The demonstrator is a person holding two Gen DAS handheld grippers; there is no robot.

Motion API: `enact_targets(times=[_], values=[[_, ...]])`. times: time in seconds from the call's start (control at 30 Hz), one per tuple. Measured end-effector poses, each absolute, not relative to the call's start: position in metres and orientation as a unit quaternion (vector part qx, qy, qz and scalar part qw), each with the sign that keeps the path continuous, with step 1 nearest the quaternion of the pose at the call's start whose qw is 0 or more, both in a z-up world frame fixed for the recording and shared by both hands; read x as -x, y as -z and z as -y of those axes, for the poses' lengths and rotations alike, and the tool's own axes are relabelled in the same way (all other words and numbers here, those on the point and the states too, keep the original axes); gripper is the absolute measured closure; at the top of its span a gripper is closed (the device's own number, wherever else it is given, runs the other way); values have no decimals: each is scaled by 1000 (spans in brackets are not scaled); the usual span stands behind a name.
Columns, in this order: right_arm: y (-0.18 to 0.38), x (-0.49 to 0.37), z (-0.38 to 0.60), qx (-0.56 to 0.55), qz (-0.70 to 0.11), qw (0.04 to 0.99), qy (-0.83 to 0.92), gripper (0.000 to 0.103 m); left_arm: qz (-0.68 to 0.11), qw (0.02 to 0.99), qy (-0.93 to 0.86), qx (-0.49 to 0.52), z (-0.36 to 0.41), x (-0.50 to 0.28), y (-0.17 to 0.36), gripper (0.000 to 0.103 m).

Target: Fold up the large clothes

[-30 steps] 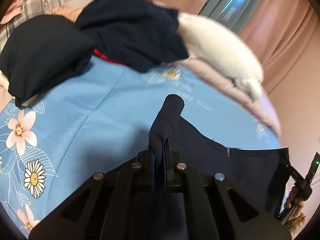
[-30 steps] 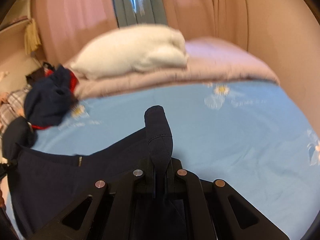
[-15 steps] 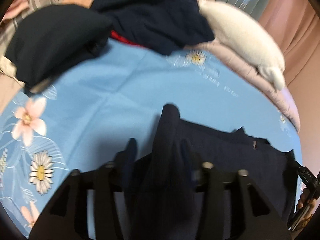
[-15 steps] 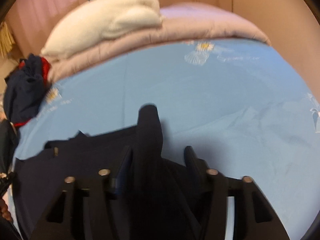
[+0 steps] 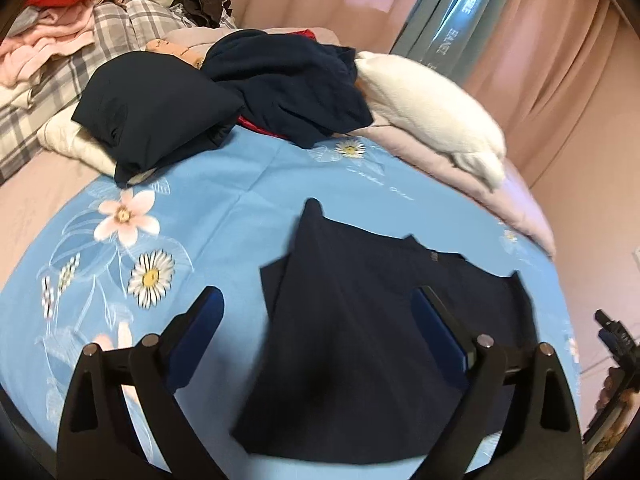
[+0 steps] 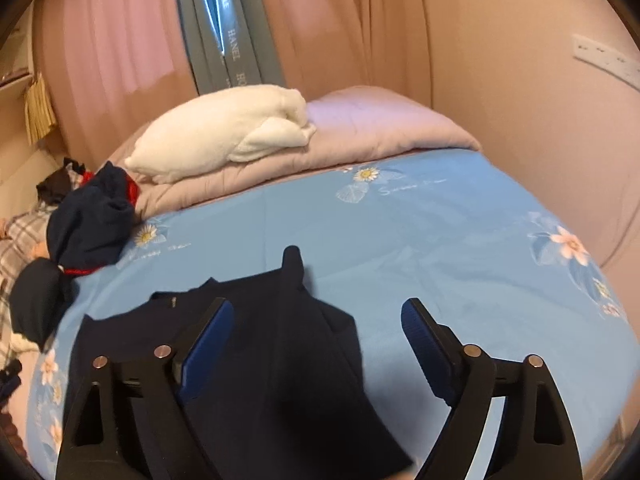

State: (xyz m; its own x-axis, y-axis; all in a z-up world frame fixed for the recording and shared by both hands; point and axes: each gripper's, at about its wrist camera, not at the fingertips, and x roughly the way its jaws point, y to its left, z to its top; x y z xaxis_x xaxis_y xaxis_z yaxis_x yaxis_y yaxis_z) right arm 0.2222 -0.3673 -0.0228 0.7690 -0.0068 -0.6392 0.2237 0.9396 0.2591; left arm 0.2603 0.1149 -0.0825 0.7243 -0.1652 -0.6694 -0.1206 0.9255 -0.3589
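A dark navy garment (image 5: 360,320) lies spread on the blue flowered bedsheet (image 5: 224,208); it also shows in the right wrist view (image 6: 280,360). One pointed corner sticks up at its far edge in each view. My left gripper (image 5: 318,304) is open and empty, its jaws spread wide above the garment's left part. My right gripper (image 6: 318,316) is open and empty above the garment's right part. The right gripper's body shows at the left wrist view's right edge (image 5: 612,336).
A pile of dark navy clothes (image 5: 224,100) sits at the sheet's far left. A white pillow (image 5: 432,116) lies on a pale pink quilt (image 6: 360,132) at the head. Plaid and pink laundry (image 5: 48,64) is further left. Curtains (image 6: 320,24) and wall close the back.
Both grippers were shut on the garment's corners one second ago. They opened, let the garment drop onto the sheet, and pulled back above it.
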Motion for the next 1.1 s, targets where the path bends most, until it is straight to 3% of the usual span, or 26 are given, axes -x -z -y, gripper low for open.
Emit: enact_targets(times=[0.37,0.63,0.97,1.1], values=[[14,-148,323,-147,-320,935,50,12,-353,916,64,181,-94,-195,61,1],[58,-128,304,-164,-351,921,40,12,-397,892,61,207,-94,-169,118,1],[135,-145,320,-261,-410,872,58,12,-439,864,55,242,-88,-185,181,1],[148,-158,320,-227,-423,872,95,12,-449,849,54,274,-86,-201,198,1]])
